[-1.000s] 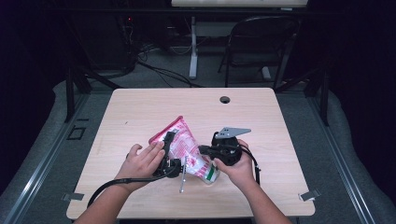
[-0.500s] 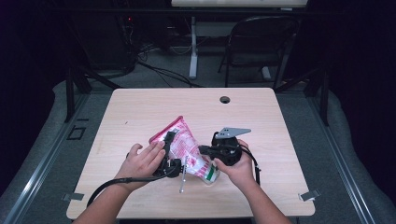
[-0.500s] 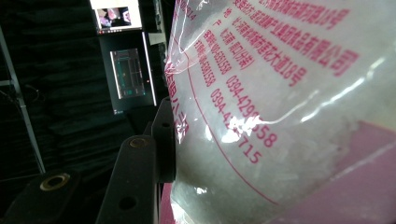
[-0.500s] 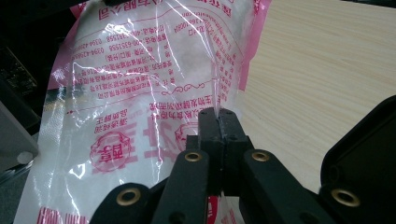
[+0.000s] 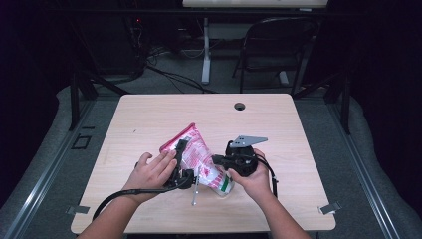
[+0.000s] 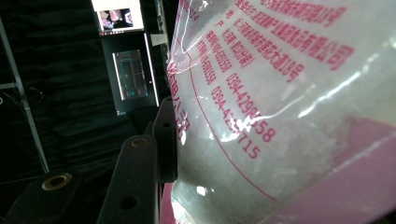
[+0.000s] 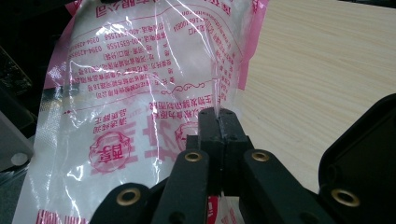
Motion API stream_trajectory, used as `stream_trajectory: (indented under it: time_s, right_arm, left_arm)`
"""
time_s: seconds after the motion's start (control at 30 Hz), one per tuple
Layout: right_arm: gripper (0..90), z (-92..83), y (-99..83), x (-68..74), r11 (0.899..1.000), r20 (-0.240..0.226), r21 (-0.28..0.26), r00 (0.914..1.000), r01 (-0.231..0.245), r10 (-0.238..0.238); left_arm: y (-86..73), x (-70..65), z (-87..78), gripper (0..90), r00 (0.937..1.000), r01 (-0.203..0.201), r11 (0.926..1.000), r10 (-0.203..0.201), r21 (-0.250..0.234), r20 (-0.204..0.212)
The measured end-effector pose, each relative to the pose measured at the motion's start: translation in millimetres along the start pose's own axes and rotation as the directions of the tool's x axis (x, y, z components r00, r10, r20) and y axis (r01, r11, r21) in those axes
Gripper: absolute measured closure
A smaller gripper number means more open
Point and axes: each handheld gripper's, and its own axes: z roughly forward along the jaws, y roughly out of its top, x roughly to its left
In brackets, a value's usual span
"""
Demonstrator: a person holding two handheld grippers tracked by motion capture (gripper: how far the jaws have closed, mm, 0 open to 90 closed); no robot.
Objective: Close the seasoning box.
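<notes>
Over the pale tabletop (image 5: 149, 119) both grippers hold the pink-printed bag (image 7: 140, 93), right gripper (image 7: 218, 122) jaws pinched tight on a film fold between them, left gripper (image 6: 161, 140) jaws apparently clamping its edge, bag seemingly unopened.

pink bag (image 5: 199, 158) tipped slightly more upright, both hands nearly unmoved

A lit table (image 5: 149, 119) amid dark surroundings; glare streaks the blurred bag (image 6: 289, 107) up close.

A clear plastic bag (image 5: 199, 158) with pink edges and red print lies tilted above the table.
</notes>
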Motion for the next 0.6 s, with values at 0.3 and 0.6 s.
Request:
stream_trajectory:
  time_s: [0.3, 0.6]
  right_arm:
    - [90.0, 0.7, -0.3, -0.7, 1.000, 0.003, 0.000, 1.0000, -0.002, 0.002]
    - [90.0, 0.0, -0.7, -0.5, 1.000, 0.000, -0.004, 1.0000, -0.003, 0.003]
  left_arm:
    - [0.8, 1.1, -0.3, 62.1, 1.0000, -0.007, 1.0000, 0.007, 0.004, 0.005]
    - [1.8, 1.5, -2.3, 63.7, 0.9994, -0.026, 0.9996, 0.026, 0.004, -0.021]
